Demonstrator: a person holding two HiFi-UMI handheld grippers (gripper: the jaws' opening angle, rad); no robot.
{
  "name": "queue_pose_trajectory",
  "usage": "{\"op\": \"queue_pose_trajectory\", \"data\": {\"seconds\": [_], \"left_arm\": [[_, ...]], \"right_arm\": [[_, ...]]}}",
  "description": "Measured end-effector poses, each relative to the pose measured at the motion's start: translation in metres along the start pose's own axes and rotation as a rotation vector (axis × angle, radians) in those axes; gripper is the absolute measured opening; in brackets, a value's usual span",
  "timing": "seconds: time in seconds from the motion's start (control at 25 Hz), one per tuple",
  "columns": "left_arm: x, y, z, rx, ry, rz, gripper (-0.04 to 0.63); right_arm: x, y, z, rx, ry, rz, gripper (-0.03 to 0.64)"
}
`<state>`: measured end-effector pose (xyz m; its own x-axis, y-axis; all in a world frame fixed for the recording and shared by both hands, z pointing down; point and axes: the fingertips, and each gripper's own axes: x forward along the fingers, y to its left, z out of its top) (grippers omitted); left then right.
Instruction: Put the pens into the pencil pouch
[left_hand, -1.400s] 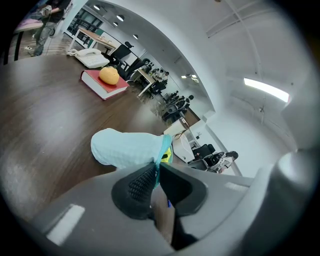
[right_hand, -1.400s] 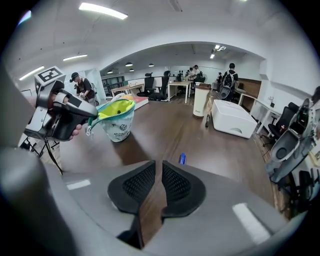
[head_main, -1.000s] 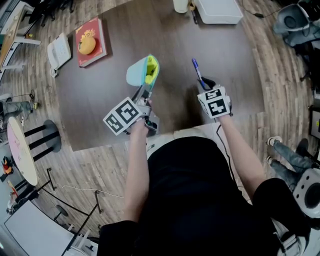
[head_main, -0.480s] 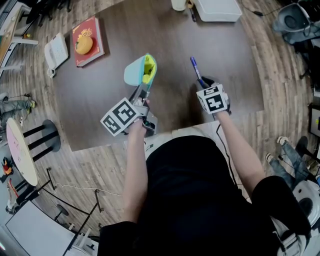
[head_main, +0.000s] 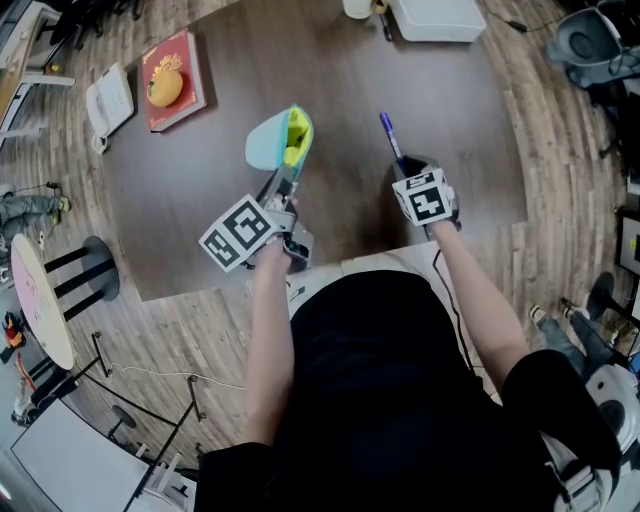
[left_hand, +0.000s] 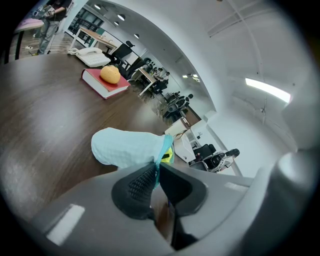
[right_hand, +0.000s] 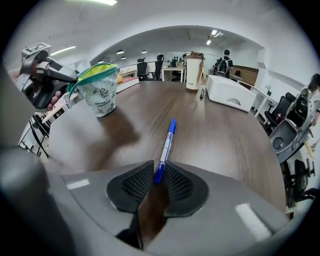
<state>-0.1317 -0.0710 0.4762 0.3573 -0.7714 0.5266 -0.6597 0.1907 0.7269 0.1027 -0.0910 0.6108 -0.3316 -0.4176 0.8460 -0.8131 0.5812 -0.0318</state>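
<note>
- one pen within reach, then. where exactly?
- the blue pen (right_hand: 165, 145) lies flat on the desk (head_main: 200, 190), right of the middle, pointing lengthwise at the far edge. the right gripper (right_hand: 156, 180) has its jaws spread; they have just been opening. the pen's near end sits between the pads, and i judge neither pad presses on it yet.
- and the pencil pouch?
- the pencil pouch (head_main: 280, 140) is held over the middle of the desk. the left gripper (left_hand: 156, 170) pinches it by the zip rim, jaws pressed together on the fabric. the mouth is open, its yellow-green lining showing on the side toward the right edge.
- how do i close on the pen well?
- only its tail is between the pads. i'd push a little further along the barrel before squeezing, or it may pivot or skid out on the smooth wood. have the pads low against the desk top, close slowly, then lift straight up.
- then?
- carry it end-first to the mouth. the opening looks narrow, so hold the left side steady, aim down the pouch's length, and release only once most of the barrel is inside.
- any more pens?
- what looks like another pen (right_hand: 201, 93) lies at the far edge, between the cup (right_hand: 193, 71) and the white box (right_hand: 230, 92).
</note>
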Motion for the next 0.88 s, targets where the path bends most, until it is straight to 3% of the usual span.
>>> {"op": "queue_pose_trajectory", "data": {"seconds": [0.88], "left_arm": [[0.0005,-0.0014,-0.0001,0.000,-0.001,0.005,0.023]], "right_arm": [[0.0024,0.0010,-0.0044,-0.002,0.000,-0.020,0.046]]}}
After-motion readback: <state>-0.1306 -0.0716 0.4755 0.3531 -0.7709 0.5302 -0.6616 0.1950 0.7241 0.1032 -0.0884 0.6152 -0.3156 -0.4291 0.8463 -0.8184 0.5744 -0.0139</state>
